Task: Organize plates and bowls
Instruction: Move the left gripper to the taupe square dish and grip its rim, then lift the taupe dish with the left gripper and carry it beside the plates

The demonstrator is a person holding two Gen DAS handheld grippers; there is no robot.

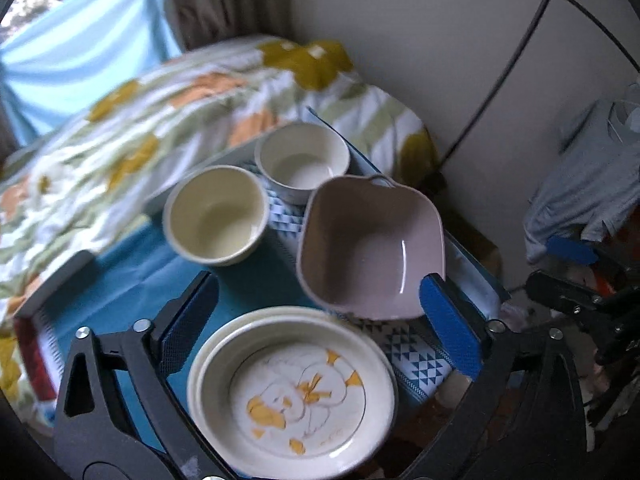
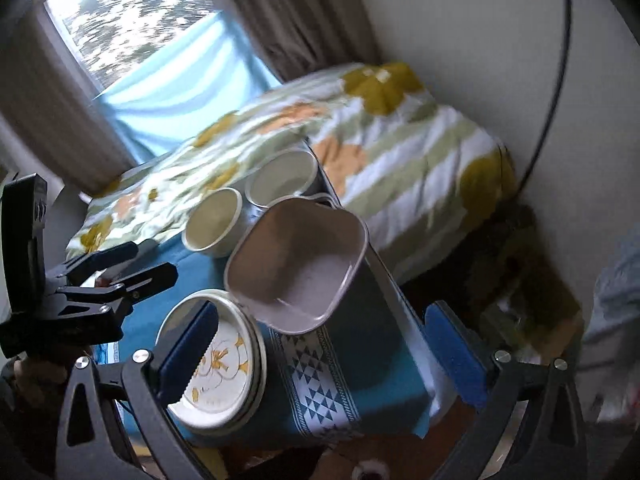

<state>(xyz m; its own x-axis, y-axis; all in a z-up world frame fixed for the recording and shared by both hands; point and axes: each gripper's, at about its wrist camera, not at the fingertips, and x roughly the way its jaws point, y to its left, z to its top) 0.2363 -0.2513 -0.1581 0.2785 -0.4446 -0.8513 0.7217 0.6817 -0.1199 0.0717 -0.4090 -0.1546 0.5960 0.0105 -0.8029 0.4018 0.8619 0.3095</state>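
Beside the stacked duck plates, your pink square bowl and two cream bowls sit unstacked, both grippers' jaws open and empty.

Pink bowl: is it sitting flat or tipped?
Tipped. The pink bowl leans with its near edge resting on the plates' rim; it's empty inside.

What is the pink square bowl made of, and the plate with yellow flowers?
The pink square bowl looks like glazed ceramic, though smooth plastic is possible: a bright glint streaks its inner wall. The flower plate seems to be glossy glazed ceramic, with a printed pattern and a thin painted ring under a soft sheen.
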